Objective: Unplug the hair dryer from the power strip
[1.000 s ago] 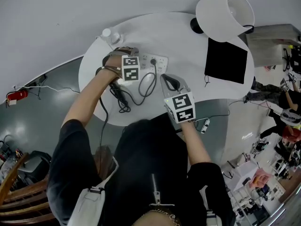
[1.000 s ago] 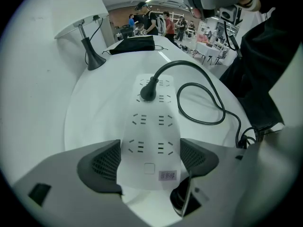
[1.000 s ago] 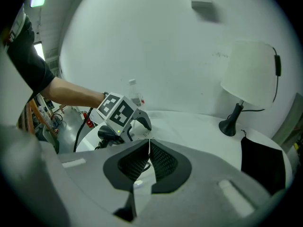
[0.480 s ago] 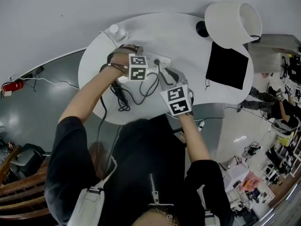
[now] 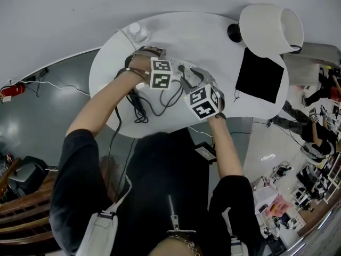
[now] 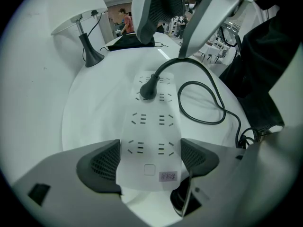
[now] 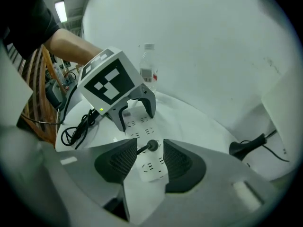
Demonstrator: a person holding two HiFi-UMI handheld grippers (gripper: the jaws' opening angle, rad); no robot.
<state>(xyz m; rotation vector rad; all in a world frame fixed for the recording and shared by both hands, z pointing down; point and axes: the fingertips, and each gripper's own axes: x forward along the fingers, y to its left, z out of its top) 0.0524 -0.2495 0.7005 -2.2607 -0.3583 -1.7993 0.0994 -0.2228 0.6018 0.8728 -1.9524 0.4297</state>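
A white power strip [image 6: 150, 126] lies on the round white table [image 5: 213, 41]. My left gripper [image 6: 150, 155] is shut on its near end, one pad against each long side. A black plug [image 6: 147, 91] sits in a socket at the strip's far end, and its cord [image 6: 208, 93] loops off to the side. In the right gripper view the plug [image 7: 152, 145] stands between the tips of my right gripper [image 7: 150, 152]. Those jaws are opening and do not touch it. My left gripper [image 7: 136, 116] shows just beyond, over the power strip [image 7: 147, 167].
A white lamp [image 5: 272, 23] and a black cloth [image 5: 261, 76] take up the table's right side. A small bottle [image 5: 137, 32] stands at the far left edge. A bundle of black cable [image 5: 139, 108] lies by the near left edge.
My right gripper has moved up the picture and down onto the strip, rolled, and opened its jaws around the plug. My left gripper has kept still on the strip.
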